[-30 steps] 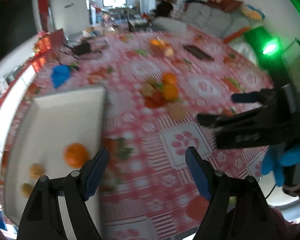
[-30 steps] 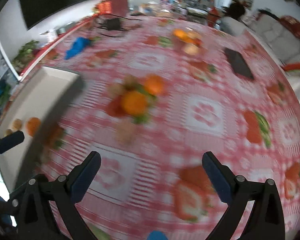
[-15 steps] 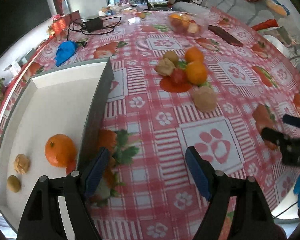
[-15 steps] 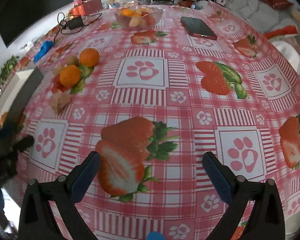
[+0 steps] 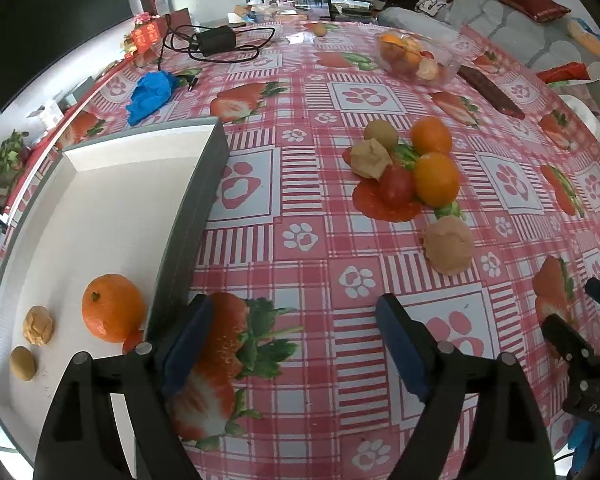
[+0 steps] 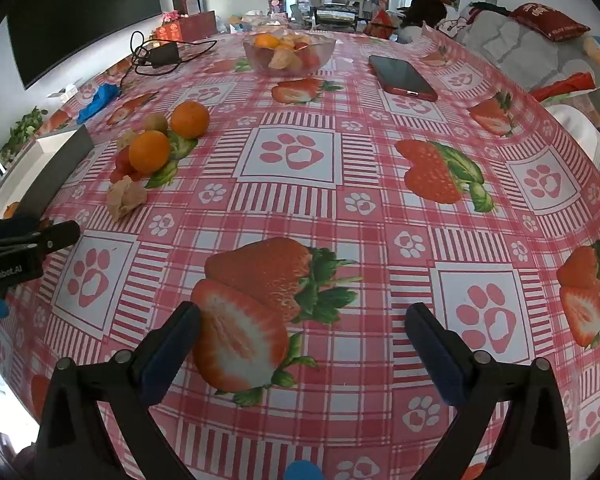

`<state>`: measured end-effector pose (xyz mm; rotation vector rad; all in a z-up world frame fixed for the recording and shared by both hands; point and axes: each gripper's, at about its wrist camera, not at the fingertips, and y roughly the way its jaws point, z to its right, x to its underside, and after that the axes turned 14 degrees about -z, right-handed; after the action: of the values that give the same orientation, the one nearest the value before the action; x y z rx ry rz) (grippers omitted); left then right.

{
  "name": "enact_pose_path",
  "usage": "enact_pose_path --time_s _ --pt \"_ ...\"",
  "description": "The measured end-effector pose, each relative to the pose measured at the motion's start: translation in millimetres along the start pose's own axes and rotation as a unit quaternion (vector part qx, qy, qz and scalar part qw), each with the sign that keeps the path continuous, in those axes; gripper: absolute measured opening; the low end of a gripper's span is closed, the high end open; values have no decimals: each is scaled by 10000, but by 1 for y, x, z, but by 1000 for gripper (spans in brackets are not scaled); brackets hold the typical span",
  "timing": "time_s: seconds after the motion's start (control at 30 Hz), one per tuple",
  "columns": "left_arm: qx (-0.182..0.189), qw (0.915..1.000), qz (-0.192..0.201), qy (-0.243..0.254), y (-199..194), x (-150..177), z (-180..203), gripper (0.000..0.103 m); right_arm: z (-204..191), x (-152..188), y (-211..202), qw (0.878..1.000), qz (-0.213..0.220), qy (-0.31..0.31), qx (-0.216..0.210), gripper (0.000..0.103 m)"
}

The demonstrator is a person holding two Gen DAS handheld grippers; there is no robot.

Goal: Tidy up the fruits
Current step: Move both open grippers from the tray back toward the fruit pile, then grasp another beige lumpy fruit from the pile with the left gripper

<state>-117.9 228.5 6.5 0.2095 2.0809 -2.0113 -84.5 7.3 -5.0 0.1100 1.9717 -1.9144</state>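
A white tray with a grey wall (image 5: pixel 188 216) lies at the left and holds an orange (image 5: pixel 112 308), a husked fruit (image 5: pixel 38 325) and a small brown fruit (image 5: pixel 23 363). On the cloth lie two oranges (image 5: pixel 437 179), a red tomato (image 5: pixel 397 185), a brown round fruit (image 5: pixel 381 132) and two husked fruits (image 5: pixel 448 245). My left gripper (image 5: pixel 292 340) hovers beside the tray wall, its jaws opening with nothing between them. My right gripper (image 6: pixel 304 344) stands open and empty over a printed strawberry, right of the fruit cluster (image 6: pixel 150 151).
A glass bowl (image 6: pixel 288 68) of fruit stands at the back, with a dark phone (image 6: pixel 402 78) to its right. A blue glove (image 5: pixel 152 94) and a charger with cable (image 5: pixel 216 40) lie at the far left. The table drops off at the right.
The right gripper has swung from over the fruit cluster to the right, above a printed strawberry. The left gripper has sunk nearer the cloth by the tray wall. The blur has cleared.
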Motion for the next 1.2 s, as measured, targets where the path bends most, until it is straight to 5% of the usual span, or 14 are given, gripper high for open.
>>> enact_pose_path --time_s 0.5,1.07,1.2 --pt "217 9997 -142 -19 5 -14 4 86 0 3 -1 9999 88 -80 -39 103" --pt "332 9993 95 132 4 -78 31 85 0 4 -1 9998 154 -115 -66 103" --pt "327 9993 -17 182 15 -90 35 76 0 4 -1 9998 154 -116 -67 103"
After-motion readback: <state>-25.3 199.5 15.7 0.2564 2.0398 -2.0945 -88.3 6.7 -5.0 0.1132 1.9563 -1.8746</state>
